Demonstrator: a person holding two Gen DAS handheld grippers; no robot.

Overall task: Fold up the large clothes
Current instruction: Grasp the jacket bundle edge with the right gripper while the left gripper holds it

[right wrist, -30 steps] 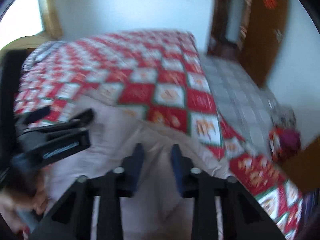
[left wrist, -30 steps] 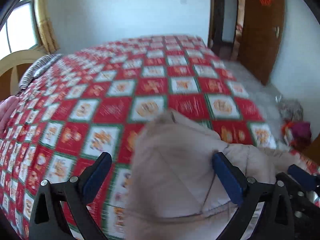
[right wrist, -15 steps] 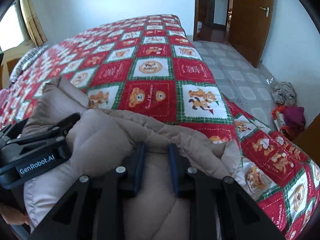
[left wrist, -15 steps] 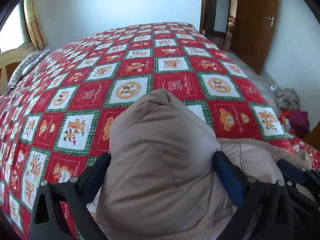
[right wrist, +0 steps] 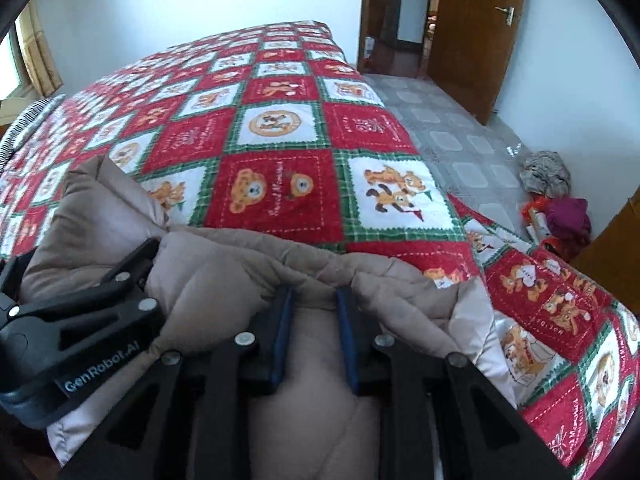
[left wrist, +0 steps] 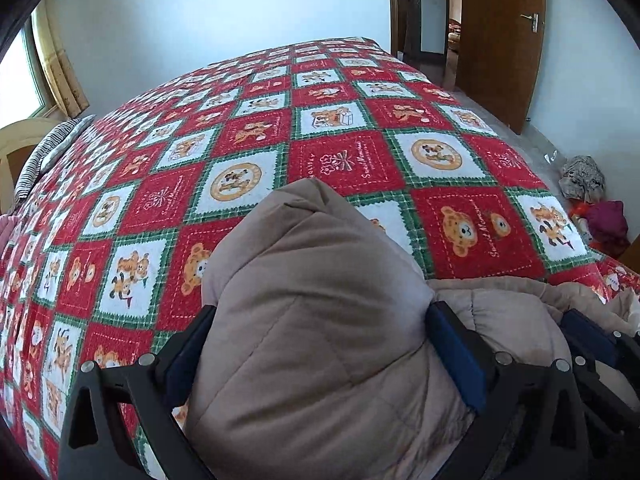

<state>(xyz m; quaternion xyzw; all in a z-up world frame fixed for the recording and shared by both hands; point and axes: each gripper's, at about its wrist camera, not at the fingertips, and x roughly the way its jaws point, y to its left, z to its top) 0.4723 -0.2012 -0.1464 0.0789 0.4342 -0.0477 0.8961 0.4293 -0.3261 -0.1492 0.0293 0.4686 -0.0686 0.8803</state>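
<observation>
Left side: the left gripper (left wrist: 320, 344) has its jaws spread wide around a thick bunch of the padded beige coat (left wrist: 312, 320). Both blue pads sit against the fabric, which bulges up between and above them, so this reads as a grip on a wide bundle rather than empty open jaws.

Centre: the coat lies at the near edge of the bed (left wrist: 280, 128), on the red, white and green bear-print quilt (right wrist: 280, 152). It is heaped and creased, with a puffed section standing up at its left end and a wrinkled upper edge running across toward the right.

Right side: the right gripper (right wrist: 314, 320) has its jaws narrow and pinched on a fold of the coat near that upper edge. A pale lining corner (right wrist: 476, 332) shows just beside it, turned outward.

Assessment: the garment is on the bed and held at two points, but no flat, squared fold is visible. The coat is still bunched, its sleeves and hem cannot be made out, and most of the quilt beyond it is bare. I judge the task to be early: spreading and smoothing remain, then the folds proper.

Far right, off the bed: loose clothes (right wrist: 552, 188) lie on the tiled floor near the wooden door (right wrist: 476, 32).
</observation>
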